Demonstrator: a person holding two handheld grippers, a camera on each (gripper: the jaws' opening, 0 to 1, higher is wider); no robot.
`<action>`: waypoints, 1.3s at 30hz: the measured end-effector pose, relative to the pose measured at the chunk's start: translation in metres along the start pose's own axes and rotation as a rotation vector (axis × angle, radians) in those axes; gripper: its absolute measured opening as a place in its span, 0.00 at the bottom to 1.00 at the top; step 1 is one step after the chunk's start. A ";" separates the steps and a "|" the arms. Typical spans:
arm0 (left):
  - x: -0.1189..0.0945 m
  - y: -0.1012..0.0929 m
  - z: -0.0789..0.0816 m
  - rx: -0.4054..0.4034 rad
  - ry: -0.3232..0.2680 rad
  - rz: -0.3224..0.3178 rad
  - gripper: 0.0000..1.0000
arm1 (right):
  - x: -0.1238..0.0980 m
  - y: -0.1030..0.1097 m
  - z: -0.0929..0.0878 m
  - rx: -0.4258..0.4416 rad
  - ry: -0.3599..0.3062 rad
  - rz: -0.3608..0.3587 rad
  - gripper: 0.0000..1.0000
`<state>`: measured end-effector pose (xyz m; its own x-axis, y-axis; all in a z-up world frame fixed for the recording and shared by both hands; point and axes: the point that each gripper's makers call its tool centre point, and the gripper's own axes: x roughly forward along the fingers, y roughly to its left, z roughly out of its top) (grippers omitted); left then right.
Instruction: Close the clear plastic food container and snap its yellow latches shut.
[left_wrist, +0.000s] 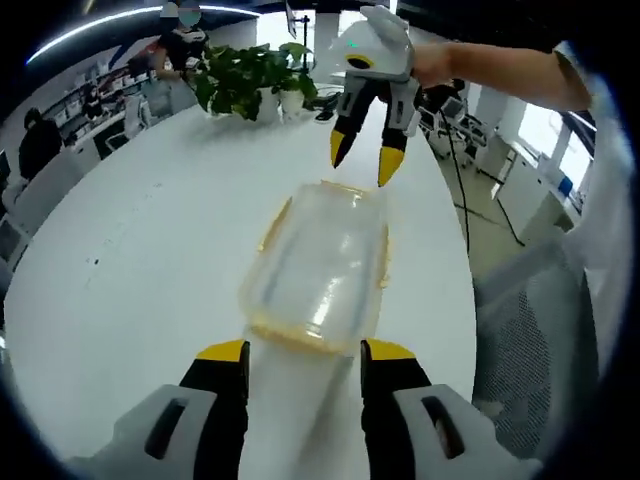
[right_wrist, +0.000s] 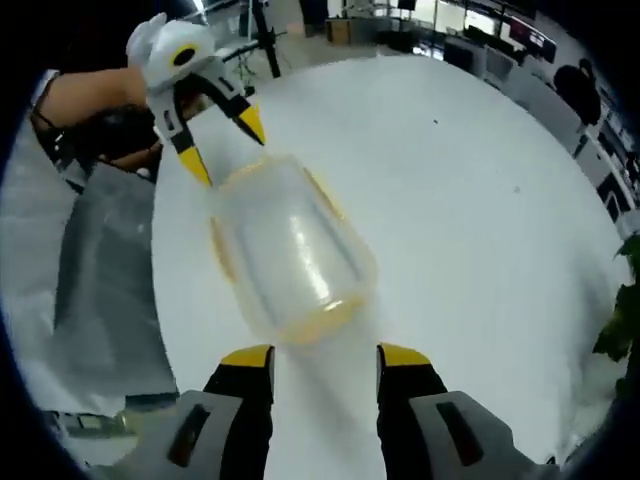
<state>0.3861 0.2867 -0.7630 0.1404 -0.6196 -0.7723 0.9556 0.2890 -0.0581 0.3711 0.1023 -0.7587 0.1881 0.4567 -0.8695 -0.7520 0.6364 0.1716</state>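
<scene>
Resting near one long edge of the white oval table (left_wrist: 130, 270), the clear rectangular plastic food container with yellow latches (left_wrist: 320, 265) lay between both tools. The left gripper (left_wrist: 303, 352), black with yellow tips, stood wide open just short of the container's near end, touching nothing. The right gripper (left_wrist: 362, 165) hung spread above the far end, holding nothing. Potted green plants (left_wrist: 250, 78) stood at the table's far end.

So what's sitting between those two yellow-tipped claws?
The clear container with yellow latches lies between the left gripper and right gripper on the white table, in both views.
</scene>
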 end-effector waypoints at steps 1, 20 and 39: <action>0.000 0.001 0.001 -0.066 -0.011 0.023 0.43 | 0.001 0.001 0.001 0.022 -0.009 -0.003 0.38; 0.012 -0.002 -0.002 -0.510 0.006 0.113 0.37 | 0.018 -0.003 0.022 0.480 -0.136 -0.050 0.38; 0.025 -0.005 0.006 -0.624 0.001 0.100 0.21 | 0.039 0.008 0.018 0.523 -0.065 -0.019 0.33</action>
<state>0.3868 0.2658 -0.7783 0.2209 -0.5671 -0.7935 0.6067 0.7169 -0.3435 0.3835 0.1365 -0.7833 0.2496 0.4694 -0.8469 -0.3356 0.8624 0.3791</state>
